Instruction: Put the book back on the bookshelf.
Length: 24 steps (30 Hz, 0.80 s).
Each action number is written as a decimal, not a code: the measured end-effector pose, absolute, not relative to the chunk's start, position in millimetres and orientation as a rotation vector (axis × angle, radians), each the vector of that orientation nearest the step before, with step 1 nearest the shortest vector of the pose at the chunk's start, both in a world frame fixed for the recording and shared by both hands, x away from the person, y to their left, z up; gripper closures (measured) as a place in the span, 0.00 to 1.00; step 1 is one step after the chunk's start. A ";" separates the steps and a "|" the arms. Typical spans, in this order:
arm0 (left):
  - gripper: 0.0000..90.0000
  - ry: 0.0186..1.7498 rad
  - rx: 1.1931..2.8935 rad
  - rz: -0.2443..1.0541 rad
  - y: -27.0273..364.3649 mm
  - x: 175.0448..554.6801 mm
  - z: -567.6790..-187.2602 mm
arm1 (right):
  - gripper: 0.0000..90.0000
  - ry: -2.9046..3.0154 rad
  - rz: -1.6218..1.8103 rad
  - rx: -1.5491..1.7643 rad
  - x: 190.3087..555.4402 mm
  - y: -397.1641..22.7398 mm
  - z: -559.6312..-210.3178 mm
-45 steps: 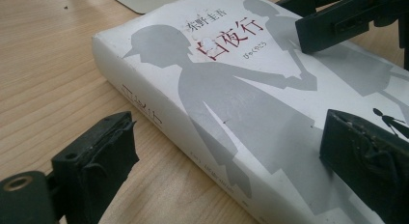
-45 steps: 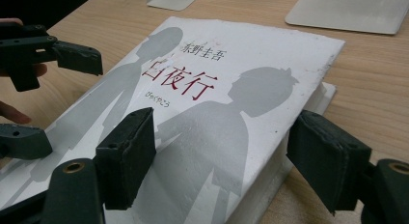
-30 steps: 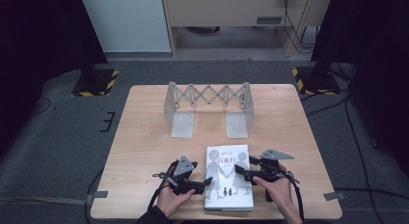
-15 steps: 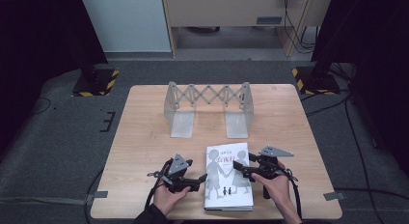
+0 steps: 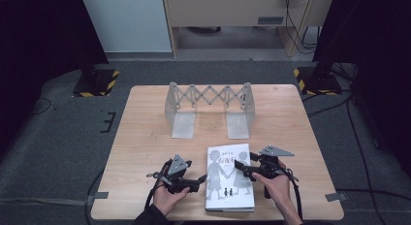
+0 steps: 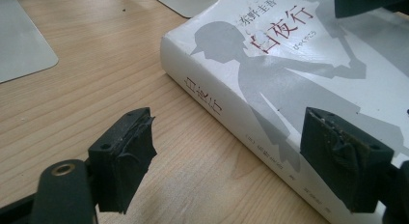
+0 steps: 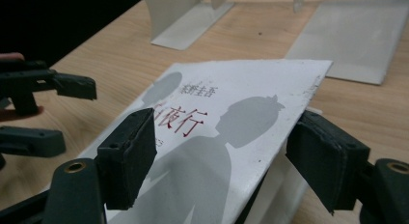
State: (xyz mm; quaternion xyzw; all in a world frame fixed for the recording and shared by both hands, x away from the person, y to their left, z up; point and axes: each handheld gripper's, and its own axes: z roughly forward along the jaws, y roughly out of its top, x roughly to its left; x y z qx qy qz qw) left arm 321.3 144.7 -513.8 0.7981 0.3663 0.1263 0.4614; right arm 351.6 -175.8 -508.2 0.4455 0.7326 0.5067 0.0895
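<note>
A white hardback book (image 5: 228, 184) with grey silhouettes and red lettering lies flat near the table's front edge, between my two grippers. My left gripper (image 5: 198, 183) is at its left side, open. In the left gripper view (image 6: 234, 159) the spine (image 6: 212, 105) runs between the two pads, and neither pad presses on it. My right gripper (image 5: 241, 169) reaches over the book's upper right part, also open. In the right gripper view (image 7: 226, 159) one pad hangs over the cover (image 7: 231, 103) and the other sits beside its outer edge, which looks slightly raised off the pages.
A grey metal expanding book rack (image 5: 209, 96) stands at the back middle of the wooden table (image 5: 145, 137), its two flat base plates (image 5: 183, 125) pointing towards me. Bare wood lies between rack and book. The table's front edge is just behind the hands.
The left gripper has edged slightly to the left. The right gripper and the book have kept their place.
</note>
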 end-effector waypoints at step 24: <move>0.22 0.938 1.970 0.334 152.6 323.6 -516.6 | 0.27 2.227 1.440 1.324 343.5 -180.1 -522.9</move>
